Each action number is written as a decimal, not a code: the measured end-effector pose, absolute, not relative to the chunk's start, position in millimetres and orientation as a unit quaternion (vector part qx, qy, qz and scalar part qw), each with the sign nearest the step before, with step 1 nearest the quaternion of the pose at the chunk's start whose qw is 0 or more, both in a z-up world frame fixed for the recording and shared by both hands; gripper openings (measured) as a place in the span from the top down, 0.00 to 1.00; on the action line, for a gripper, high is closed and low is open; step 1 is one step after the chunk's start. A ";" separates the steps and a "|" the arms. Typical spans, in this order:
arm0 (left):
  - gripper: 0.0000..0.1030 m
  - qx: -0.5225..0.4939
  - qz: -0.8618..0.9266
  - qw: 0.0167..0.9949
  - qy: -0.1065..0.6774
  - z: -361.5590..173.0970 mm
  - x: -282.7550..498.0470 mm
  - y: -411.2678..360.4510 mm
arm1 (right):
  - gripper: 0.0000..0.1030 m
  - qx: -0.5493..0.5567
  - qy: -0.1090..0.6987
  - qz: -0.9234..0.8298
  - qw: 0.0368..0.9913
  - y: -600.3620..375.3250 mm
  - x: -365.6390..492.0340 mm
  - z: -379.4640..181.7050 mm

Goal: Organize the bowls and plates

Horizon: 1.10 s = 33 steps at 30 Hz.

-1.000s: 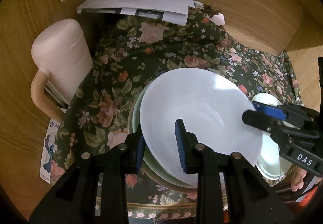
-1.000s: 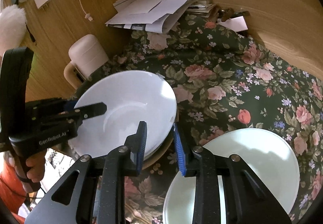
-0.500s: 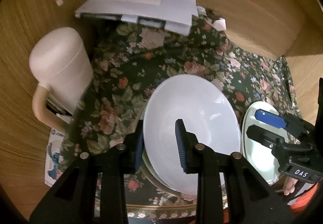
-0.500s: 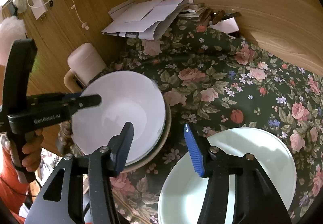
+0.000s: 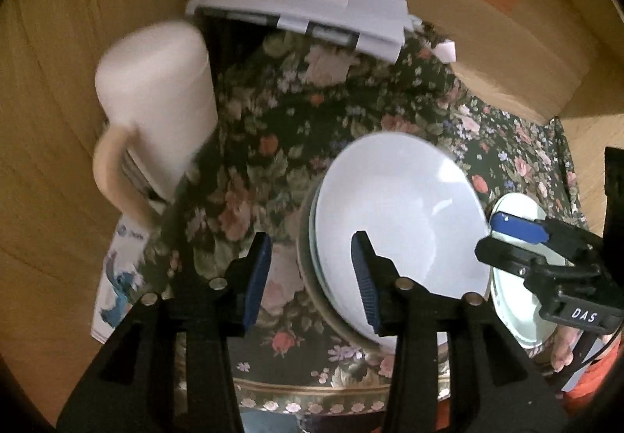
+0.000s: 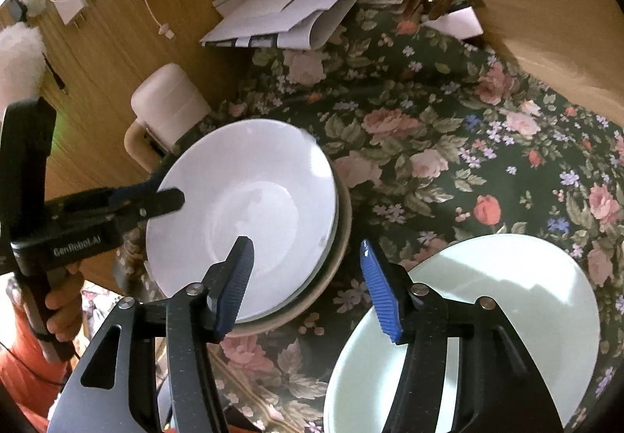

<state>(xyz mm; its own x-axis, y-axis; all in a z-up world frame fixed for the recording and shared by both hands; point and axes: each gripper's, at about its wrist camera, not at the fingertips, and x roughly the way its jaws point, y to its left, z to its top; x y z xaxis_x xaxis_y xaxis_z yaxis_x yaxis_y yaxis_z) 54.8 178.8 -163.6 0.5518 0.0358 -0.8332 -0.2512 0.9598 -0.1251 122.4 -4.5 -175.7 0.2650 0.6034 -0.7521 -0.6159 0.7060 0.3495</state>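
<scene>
Resting atop a stack of dishes on the floral cloth (image 6: 448,144), white bowl (image 6: 249,214) at 9 o'clock of pale green plate (image 6: 487,316). Left gripper (image 5: 308,277) and right gripper (image 6: 306,288) both spread, holding nothing. Pink jug (image 5: 156,109) at 10 o'clock.

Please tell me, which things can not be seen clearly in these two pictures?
- Dishes under the white bowl: both views, bowl covers them; count unclear.
- Pale plate: right view, bottom edge and right claw cut it.
- Mug: left view, blurred.
- Papers: print too small in both views.
</scene>
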 end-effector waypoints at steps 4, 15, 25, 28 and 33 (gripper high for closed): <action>0.59 -0.125 0.069 0.865 0.481 -177.4 53.0 175.0 | 0.48 -0.005 0.480 0.384 0.789 1.6 124.0 -182.6; 0.59 -0.157 0.040 0.854 0.494 -195.9 58.8 172.2 | 0.46 0.003 0.507 0.385 0.771 15.9 130.7 -198.9; 0.59 -0.147 0.044 0.856 0.493 -202.2 61.5 164.3 | 0.53 -0.011 0.492 0.370 0.788 19.1 128.3 -201.0; 0.59 -0.136 0.058 0.858 0.493 -200.6 62.0 159.2 | 0.54 -0.014 0.490 0.364 0.792 20.4 128.6 -201.9; 0.59 -0.126 0.073 0.860 0.490 -197.8 60.0 153.3 | 0.54 -0.001 0.492 0.363 0.791 17.2 132.4 -201.0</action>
